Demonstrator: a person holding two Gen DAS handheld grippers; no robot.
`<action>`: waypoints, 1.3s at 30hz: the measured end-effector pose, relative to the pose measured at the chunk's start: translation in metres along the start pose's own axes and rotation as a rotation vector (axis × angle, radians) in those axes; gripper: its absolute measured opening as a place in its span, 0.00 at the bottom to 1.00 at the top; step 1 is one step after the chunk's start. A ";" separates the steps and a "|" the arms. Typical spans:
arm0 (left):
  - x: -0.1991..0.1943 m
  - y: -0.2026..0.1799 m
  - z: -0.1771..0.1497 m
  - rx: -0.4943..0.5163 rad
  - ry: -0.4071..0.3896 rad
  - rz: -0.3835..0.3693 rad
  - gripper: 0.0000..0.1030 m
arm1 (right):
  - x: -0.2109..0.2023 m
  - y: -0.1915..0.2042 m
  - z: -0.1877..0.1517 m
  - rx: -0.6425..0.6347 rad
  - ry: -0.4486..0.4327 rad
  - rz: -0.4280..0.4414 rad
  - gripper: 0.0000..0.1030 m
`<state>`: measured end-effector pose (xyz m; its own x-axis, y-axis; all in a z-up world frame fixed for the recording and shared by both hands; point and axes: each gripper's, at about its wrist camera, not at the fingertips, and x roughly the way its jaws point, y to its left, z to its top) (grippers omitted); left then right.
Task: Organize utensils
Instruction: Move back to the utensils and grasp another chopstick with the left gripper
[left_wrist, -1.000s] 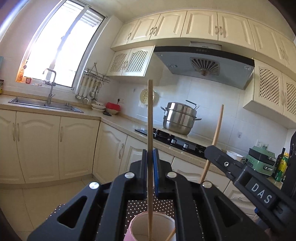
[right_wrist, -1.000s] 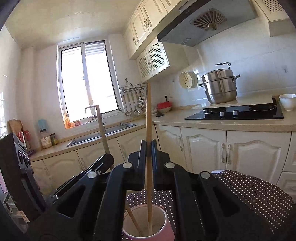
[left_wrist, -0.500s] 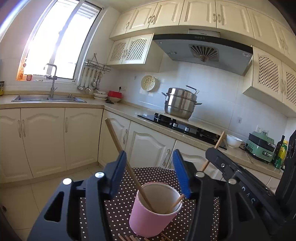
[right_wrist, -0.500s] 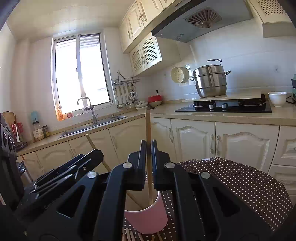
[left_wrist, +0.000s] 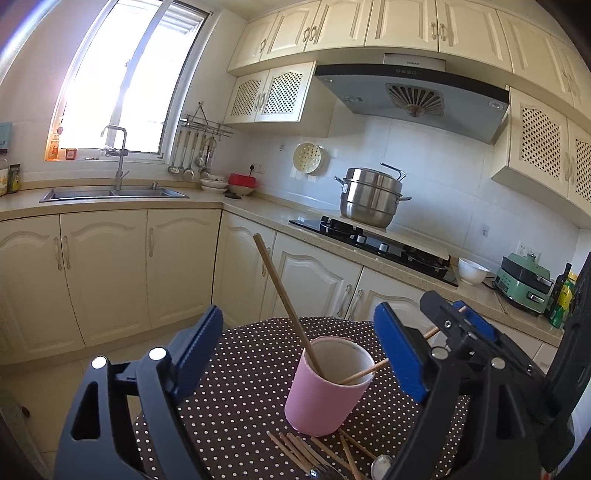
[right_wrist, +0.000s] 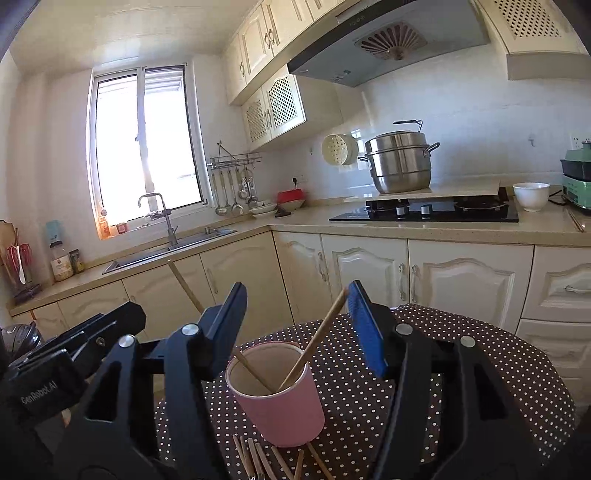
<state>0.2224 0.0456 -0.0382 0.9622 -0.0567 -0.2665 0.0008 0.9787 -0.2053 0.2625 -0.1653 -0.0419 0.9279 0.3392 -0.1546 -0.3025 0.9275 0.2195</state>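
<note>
A pink cup stands on a brown polka-dot table; it also shows in the right wrist view. Two wooden chopsticks lean inside it: one to the left, one to the right. In the right wrist view they are the left chopstick and the right chopstick. My left gripper is open and empty, its jaws wide on either side of the cup. My right gripper is open and empty above the cup. Several loose chopsticks lie in front of the cup.
A metal spoon lies among the loose chopsticks at the table's near edge. Cream kitchen cabinets, a sink and a hob with a steel pot stand beyond the table.
Both grippers opened and let go of their chopsticks, which now lean in the pink cup. Both grippers pulled back and up from the cup.
</note>
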 end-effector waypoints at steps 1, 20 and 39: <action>-0.004 0.001 0.000 0.002 0.002 0.003 0.81 | -0.004 0.001 0.001 0.000 -0.002 -0.001 0.56; -0.043 -0.006 -0.016 0.007 0.202 -0.007 0.85 | -0.062 -0.012 -0.001 -0.030 0.030 -0.045 0.68; 0.028 -0.014 -0.119 -0.078 0.834 0.008 0.74 | -0.053 -0.056 -0.076 -0.122 0.461 -0.064 0.68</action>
<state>0.2165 0.0072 -0.1547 0.4448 -0.2070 -0.8714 -0.0537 0.9650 -0.2567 0.2141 -0.2236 -0.1190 0.7604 0.2893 -0.5815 -0.2968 0.9511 0.0852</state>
